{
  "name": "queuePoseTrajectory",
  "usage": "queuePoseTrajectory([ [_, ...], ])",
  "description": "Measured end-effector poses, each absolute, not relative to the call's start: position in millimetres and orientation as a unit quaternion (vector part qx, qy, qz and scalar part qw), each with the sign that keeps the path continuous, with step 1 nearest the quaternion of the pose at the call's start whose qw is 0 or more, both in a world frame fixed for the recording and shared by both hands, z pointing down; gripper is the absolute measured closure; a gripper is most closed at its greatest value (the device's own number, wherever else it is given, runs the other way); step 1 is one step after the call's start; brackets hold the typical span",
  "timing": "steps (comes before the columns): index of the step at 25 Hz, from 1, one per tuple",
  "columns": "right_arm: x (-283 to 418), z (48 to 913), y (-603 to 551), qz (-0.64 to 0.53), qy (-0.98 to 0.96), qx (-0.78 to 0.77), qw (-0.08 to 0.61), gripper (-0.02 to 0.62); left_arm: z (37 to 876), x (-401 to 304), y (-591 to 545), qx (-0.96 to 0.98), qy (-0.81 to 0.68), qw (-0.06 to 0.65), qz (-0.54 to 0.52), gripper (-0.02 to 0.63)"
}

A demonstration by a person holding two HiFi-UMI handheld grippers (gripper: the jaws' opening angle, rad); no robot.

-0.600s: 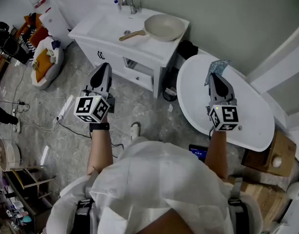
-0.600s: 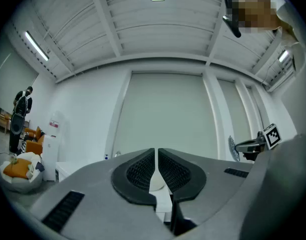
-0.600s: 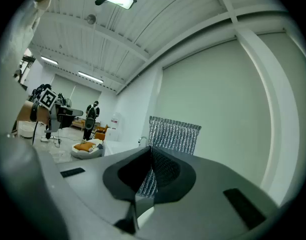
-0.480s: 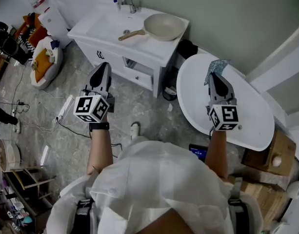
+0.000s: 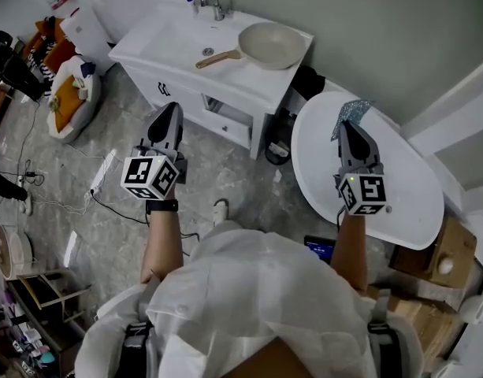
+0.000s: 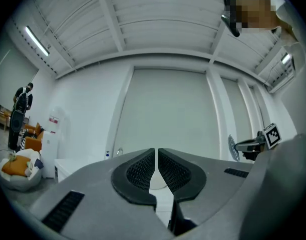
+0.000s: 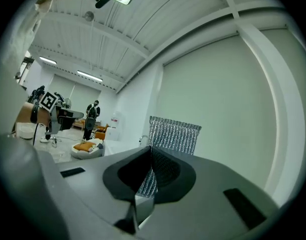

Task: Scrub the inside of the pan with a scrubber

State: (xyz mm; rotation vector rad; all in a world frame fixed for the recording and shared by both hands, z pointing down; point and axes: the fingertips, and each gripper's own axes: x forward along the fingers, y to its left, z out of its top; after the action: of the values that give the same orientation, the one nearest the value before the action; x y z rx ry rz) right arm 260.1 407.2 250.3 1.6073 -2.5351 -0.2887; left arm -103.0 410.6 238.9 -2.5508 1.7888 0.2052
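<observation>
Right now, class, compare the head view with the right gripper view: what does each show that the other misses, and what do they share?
Only the head view shows the cream pan lying on the vanity counter, and the round white table. Only the right gripper view shows the ceiling strip lights. Both show the silvery scrubber pinched in the right hand-held gripper.

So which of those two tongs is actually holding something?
The right tongs: they pinch a silvery scrubber at their tip. The left tongs are shut with nothing between them.
</observation>
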Motion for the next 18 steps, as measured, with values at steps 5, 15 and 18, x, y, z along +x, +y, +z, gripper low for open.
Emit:
queuePoseTrajectory([
  [5,228.0,251.3,374.4,-0.089,-0.839,0.532,0.067,0.578,244.6,-133.2,377.2,-0.818,0.572,0.003,0.058,0.574],
  [15,144.4,237.0,296.7,-0.087,-0.830,0.549,0.056,0.578,223.5,-204.7,281.9,-0.842,0.535,0.024,0.061,0.574],
  [18,128.1,239.2,285.0,-0.085,-0.825,0.555,0.062,0.578,225.5,-209.4,260.0,-0.857,0.512,0.023,0.054,0.574],
])
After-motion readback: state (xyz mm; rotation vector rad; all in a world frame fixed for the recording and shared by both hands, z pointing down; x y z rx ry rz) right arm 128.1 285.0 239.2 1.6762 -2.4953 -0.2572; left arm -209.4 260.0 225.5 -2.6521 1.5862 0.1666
